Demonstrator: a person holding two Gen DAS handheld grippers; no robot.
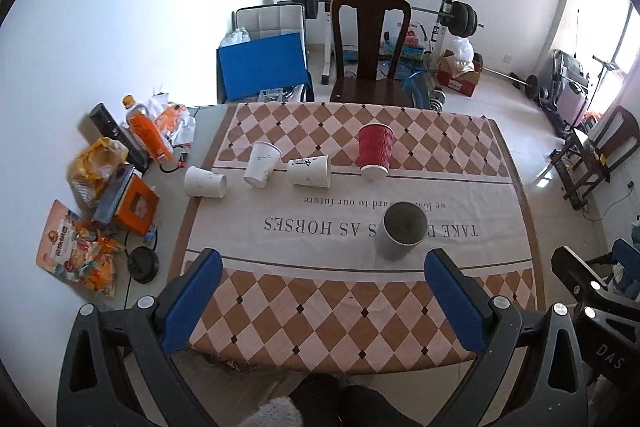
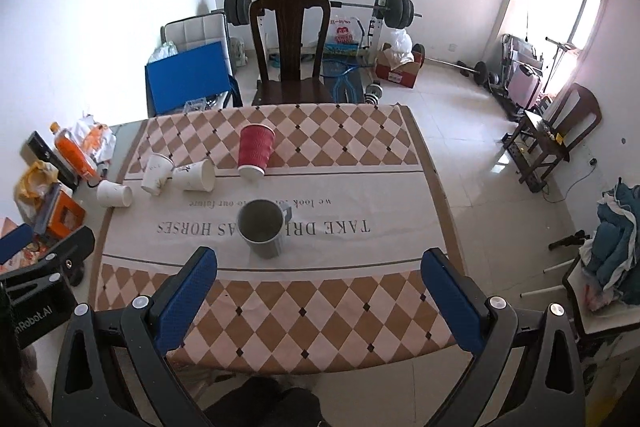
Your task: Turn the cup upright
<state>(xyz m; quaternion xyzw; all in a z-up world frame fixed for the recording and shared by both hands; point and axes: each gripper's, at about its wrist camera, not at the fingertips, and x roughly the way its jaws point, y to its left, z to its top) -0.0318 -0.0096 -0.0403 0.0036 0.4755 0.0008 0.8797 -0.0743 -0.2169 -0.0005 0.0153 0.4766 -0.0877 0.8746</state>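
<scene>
A grey mug [image 1: 401,230] [image 2: 263,228] stands upright on the tablecloth, mouth up, handle at its right. A red ribbed paper cup [image 1: 374,151] [image 2: 255,151] stands upside down behind it. Three white paper cups are to its left: one [image 1: 205,181] [image 2: 114,193] lies on its side, one [image 1: 309,170] [image 2: 194,175] lies on its side, one [image 1: 262,164] [image 2: 156,168] stands tilted, upside down. My left gripper [image 1: 320,301] is open and empty above the near table edge. My right gripper [image 2: 320,301] is open and empty, nearer than the mug.
Snack bags, an orange bottle [image 1: 146,129], an orange box and a black disc crowd the table's left strip. A dark wooden chair [image 1: 370,47] stands behind the table. Weights and a blue board are on the floor beyond. The floor drops off right of the table.
</scene>
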